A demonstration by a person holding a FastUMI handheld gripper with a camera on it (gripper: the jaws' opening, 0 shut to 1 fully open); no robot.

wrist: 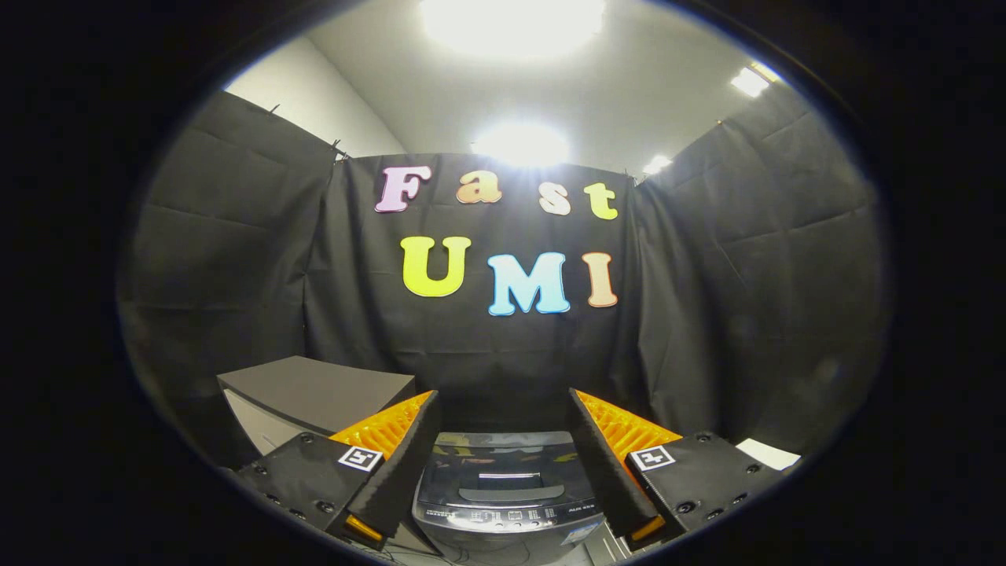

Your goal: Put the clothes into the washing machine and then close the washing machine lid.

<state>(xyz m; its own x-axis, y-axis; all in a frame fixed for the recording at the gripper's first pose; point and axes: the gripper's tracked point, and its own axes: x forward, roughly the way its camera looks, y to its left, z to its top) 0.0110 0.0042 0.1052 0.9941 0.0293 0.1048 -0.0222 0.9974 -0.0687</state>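
Black cloth (503, 362) walls the booth on three sides under bright ceiling lights (511, 20). A grey box (314, 389) stands at ten o'clock from the gripper (503, 424), against the cloth. The washer (507, 487) sits low at six o'clock, seen between the fingers and just beyond them, its lid (503, 464) shut. The fingers (393, 448) are spread wide with nothing between them, touching nothing.

Black cloth walls (503, 354) enclose the booth; a grey box (314, 389) stands left; bright ceiling lights (511, 20) glare overhead.
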